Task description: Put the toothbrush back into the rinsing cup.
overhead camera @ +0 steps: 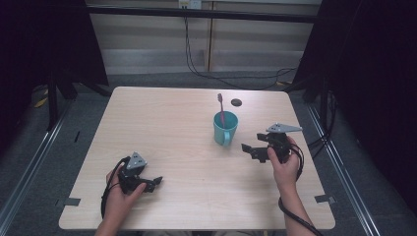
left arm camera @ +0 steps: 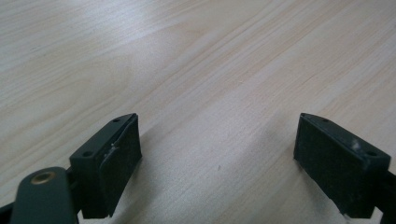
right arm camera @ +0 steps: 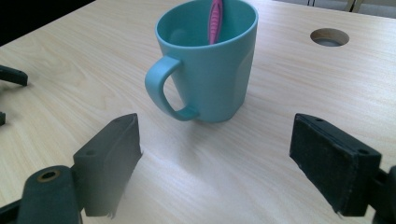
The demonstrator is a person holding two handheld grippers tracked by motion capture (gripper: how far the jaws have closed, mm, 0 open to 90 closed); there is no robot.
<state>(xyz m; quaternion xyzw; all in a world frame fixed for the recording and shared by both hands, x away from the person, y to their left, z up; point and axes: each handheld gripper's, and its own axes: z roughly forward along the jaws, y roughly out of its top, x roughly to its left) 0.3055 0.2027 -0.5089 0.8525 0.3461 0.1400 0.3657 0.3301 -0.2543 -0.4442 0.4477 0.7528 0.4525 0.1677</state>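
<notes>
- Right tongs (right arm camera: pixel 215 154) spread wide and empty, just before teal mug (right arm camera: pixel 212 65) standing mid-desk (overhead camera: pixel 162 123), pink toothbrush (overhead camera: pixel 221 109) inside.
- Left tongs (left arm camera: pixel 217 158) likewise spread, empty, well apart.
- Could tip mug if handle bumped.

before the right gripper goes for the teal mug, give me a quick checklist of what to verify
1. Right gripper jaws open: ok, set wide apart with nothing between them.
2. Teal plastic mug upright on the light wooden table: ok.
3. Mug ahead of the right gripper: ok, it stands just beyond the jaws, handle turned toward the left jaw.
4. Pink toothbrush settled in the mug: ok, it leans on the rim and sticks out above; a tilt might shift it.
5. Left gripper out of the way: ok, open and resting near the table's near left edge.
6. Round hole in the table clear of the path: ok, it lies behind the mug.
</notes>
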